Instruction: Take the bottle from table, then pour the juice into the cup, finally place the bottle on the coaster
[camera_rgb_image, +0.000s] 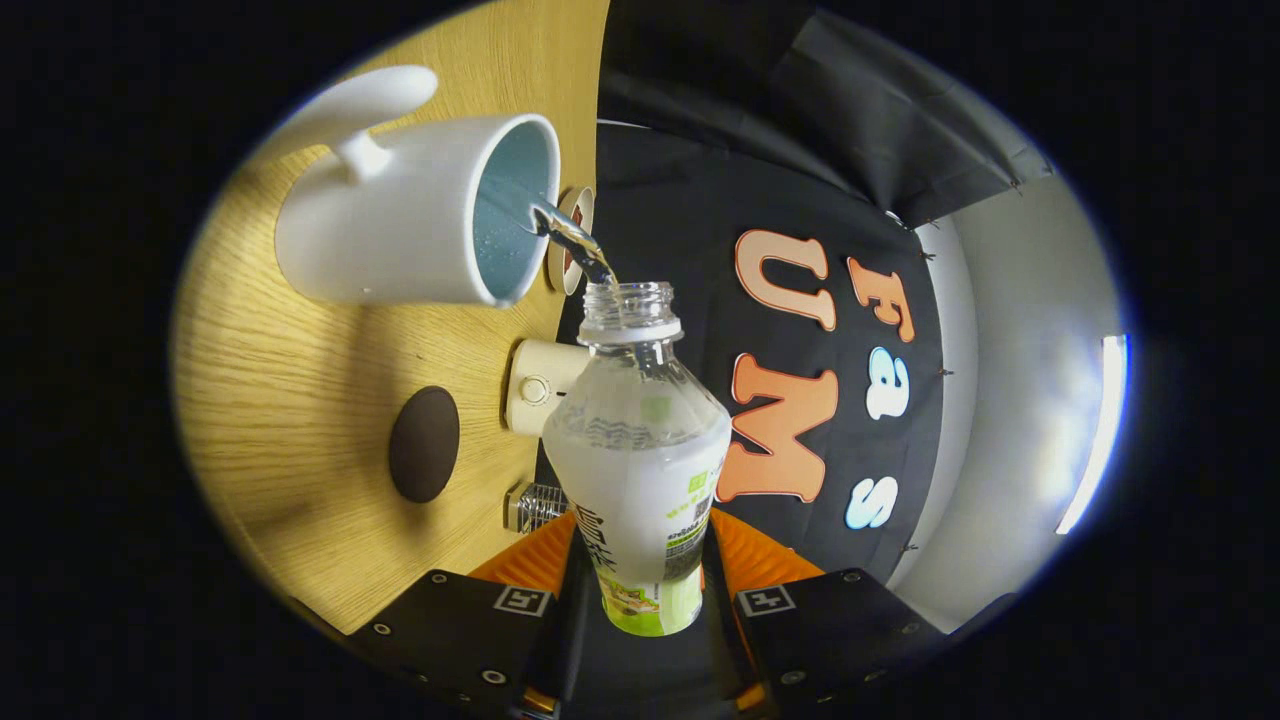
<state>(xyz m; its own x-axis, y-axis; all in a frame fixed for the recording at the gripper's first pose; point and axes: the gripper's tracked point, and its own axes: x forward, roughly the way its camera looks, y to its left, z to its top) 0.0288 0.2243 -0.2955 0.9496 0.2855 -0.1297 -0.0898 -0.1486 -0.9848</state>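
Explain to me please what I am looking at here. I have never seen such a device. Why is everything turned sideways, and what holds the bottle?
A person holds a hand-held two-finger gripper, and the camera rides on it, looking forward along its jaws. The gripper is rolled over for pouring, so the wooden table looks like a wall. The jaws are closed on a clear bottle with its cap off. A thin stream of juice runs from its mouth into a white cup with a handle. Also on the table are a dark round coaster, a small cream device and other small things too unclear to name.
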